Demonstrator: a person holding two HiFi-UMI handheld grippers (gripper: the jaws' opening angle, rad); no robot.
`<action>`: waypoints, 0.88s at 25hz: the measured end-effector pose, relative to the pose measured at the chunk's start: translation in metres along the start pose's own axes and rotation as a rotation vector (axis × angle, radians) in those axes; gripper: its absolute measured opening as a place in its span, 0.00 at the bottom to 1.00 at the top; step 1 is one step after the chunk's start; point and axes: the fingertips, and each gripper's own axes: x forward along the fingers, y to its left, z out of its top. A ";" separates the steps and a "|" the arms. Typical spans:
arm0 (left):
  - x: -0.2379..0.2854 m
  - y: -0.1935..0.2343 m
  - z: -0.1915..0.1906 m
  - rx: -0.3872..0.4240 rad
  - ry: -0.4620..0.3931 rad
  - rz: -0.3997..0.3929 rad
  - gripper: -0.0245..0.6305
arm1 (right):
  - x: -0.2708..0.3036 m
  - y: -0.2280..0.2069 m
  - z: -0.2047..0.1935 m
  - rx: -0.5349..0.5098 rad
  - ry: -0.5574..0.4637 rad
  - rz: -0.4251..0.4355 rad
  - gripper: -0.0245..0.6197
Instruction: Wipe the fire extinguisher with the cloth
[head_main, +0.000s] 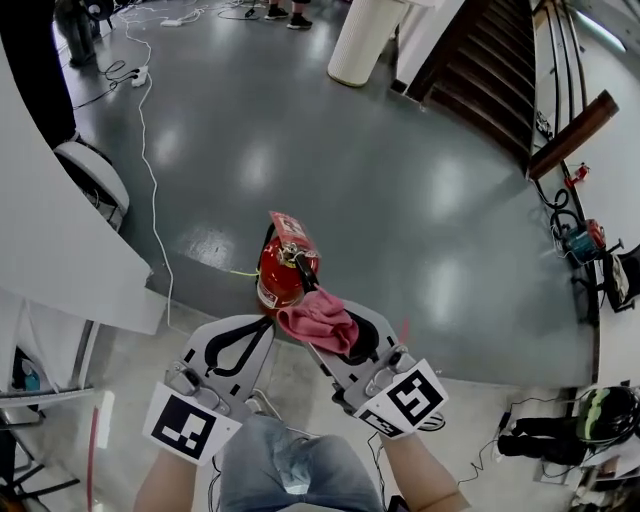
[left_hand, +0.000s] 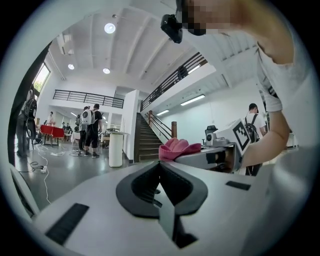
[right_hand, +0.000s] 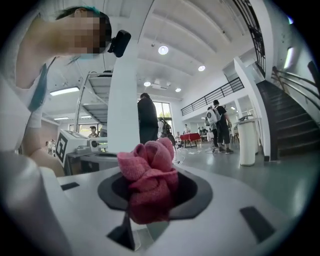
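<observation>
The red fire extinguisher (head_main: 280, 272) stands on the grey floor just ahead of both grippers, its black handle and a tag on top. My right gripper (head_main: 308, 324) is shut on a bunched pink cloth (head_main: 328, 324), which sits right beside the extinguisher's lower right side. In the right gripper view the cloth (right_hand: 150, 167) fills the jaws of the right gripper (right_hand: 149, 177). To the extinguisher's lower left, my left gripper (head_main: 266, 322) is shut and holds nothing. In the left gripper view the left gripper (left_hand: 160, 164) has its tips together, with the cloth (left_hand: 177, 148) beyond them.
A white cable (head_main: 152, 190) runs across the floor at the left, past a white table edge (head_main: 70, 260). A white cylinder (head_main: 362, 40) and dark stairs (head_main: 490, 70) stand at the back. People stand far off (left_hand: 91, 131).
</observation>
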 end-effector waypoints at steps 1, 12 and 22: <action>0.004 0.001 -0.011 0.000 -0.001 0.004 0.05 | 0.002 -0.002 -0.013 -0.006 0.004 0.010 0.28; 0.038 0.001 -0.170 0.061 -0.026 0.038 0.05 | 0.017 -0.032 -0.175 -0.098 -0.039 0.065 0.28; 0.052 -0.017 -0.294 0.129 -0.081 0.033 0.05 | 0.035 -0.059 -0.299 -0.235 -0.130 0.047 0.28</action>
